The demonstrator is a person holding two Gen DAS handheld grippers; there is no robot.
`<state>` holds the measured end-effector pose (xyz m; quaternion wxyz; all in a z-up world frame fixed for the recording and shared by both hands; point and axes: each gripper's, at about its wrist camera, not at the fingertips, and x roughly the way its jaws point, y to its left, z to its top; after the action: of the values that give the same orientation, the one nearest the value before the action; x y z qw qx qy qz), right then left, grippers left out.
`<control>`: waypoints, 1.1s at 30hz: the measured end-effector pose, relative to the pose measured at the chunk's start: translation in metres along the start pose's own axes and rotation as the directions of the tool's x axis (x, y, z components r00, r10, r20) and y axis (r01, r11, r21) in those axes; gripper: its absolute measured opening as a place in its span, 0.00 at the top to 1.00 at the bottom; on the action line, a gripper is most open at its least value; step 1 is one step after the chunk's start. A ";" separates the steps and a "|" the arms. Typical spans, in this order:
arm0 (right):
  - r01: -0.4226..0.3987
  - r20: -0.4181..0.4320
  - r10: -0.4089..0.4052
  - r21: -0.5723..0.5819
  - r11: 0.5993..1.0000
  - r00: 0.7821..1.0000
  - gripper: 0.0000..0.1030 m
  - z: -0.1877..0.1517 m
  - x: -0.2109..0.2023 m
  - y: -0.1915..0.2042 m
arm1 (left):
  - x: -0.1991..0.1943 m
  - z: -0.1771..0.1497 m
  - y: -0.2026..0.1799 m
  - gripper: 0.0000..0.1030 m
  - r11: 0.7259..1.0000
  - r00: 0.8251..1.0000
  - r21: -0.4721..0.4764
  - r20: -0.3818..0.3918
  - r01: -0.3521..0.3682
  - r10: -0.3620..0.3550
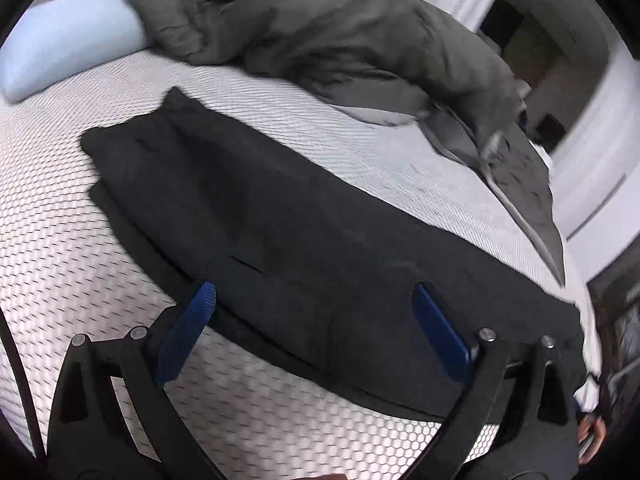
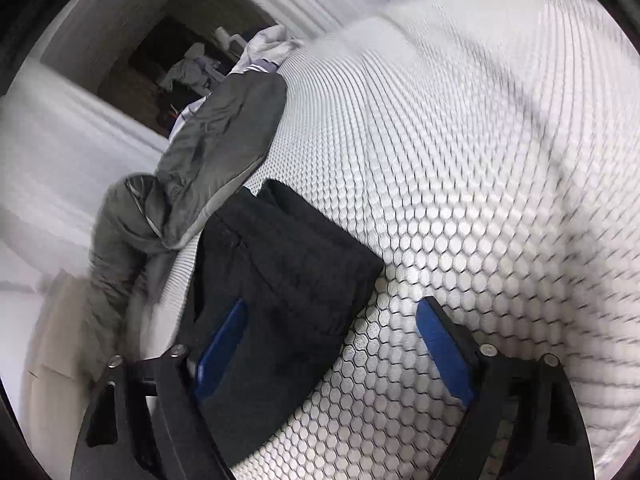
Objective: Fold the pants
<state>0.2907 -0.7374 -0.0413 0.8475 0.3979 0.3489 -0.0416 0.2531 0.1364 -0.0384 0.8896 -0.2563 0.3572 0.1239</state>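
Observation:
Black pants (image 1: 260,208) lie flat, folded lengthwise, across the white honeycomb-patterned mattress (image 1: 60,220). My left gripper (image 1: 312,292) hangs just above their near long edge, blue pads (image 1: 188,328) spread wide, nothing pinched. In the right wrist view one end of the pants (image 2: 288,264) lies near the bed's left edge. My right gripper (image 2: 334,304) stands open over that end. Its left finger (image 2: 220,348) is over the black cloth and its right finger is over bare mattress (image 2: 480,200). The pads do not press on the cloth.
A crumpled grey duvet (image 1: 320,28) fills the far side of the bed, beside a light-blue pillow (image 1: 68,44). The duvet's corner (image 2: 224,136) lies close to the pants' end. A person's hand (image 1: 592,440) shows at the lower right. Beyond the bed are white walls and a dark doorway.

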 end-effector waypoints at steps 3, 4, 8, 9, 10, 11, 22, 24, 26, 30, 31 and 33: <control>-0.137 0.055 0.135 0.042 0.990 0.989 0.52 0.002 0.008 -0.003 | 0.000 -0.013 -0.026 0.01 0.994 1.000 0.106 -0.001 -0.016 0.016; -0.148 0.040 0.148 0.014 0.989 0.988 0.64 0.002 0.013 0.003 | -0.002 -0.016 -0.032 0.01 0.992 1.000 0.124 0.010 -0.016 0.015; -0.103 0.084 0.114 -0.126 0.987 0.990 0.82 -0.002 -0.010 0.033 | -0.010 -0.019 -0.040 0.01 0.991 1.000 0.133 0.031 -0.007 0.003; -0.086 0.110 0.105 -0.161 0.983 0.988 0.83 -0.002 -0.022 0.040 | -0.009 -0.019 -0.037 0.01 0.993 1.000 0.120 0.026 -0.012 0.009; -0.051 0.143 0.080 -0.195 0.979 0.986 0.83 -0.002 -0.032 0.045 | -0.004 -0.016 -0.031 0.01 0.994 1.000 0.106 0.019 -0.017 0.015; 0.011 0.164 0.026 -0.219 0.976 0.986 0.82 -0.001 -0.035 0.046 | 0.000 -0.013 -0.022 0.01 0.996 1.000 0.086 0.011 -0.023 0.022; 0.021 0.057 -0.020 -0.010 1.000 0.998 0.38 0.004 -0.026 0.008 | 0.001 0.000 0.079 0.22 0.983 0.998 -0.176 -0.049 -0.051 0.043; 0.012 0.030 -0.012 0.002 1.000 0.999 0.38 0.002 -0.021 0.008 | 0.011 -0.001 0.081 0.24 0.984 0.995 -0.176 -0.096 -0.015 -0.002; -0.008 -0.018 0.009 0.020 1.000 1.000 0.38 -0.001 -0.012 0.008 | 0.022 -0.001 0.082 0.24 0.982 0.993 -0.187 -0.113 -0.002 -0.020; 0.017 -0.051 -0.018 -0.024 1.000 0.999 0.37 -0.004 0.000 0.018 | 0.033 0.006 0.080 0.49 0.977 0.998 -0.212 -0.065 -0.013 0.000; 0.015 -0.054 -0.017 -0.040 0.999 0.998 0.37 -0.010 0.003 0.021 | 0.037 0.008 0.081 0.60 0.973 0.998 -0.229 -0.058 -0.030 0.017; 0.019 -0.047 -0.022 -0.058 0.998 0.999 0.36 -0.013 0.006 0.026 | 0.041 0.011 0.086 0.81 0.966 0.999 -0.254 -0.042 -0.043 0.034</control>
<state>0.2972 -0.7095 -0.0337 0.8497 0.3707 0.3738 -0.0307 0.2540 0.2154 -0.0923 0.8399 -0.3636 0.3598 0.1812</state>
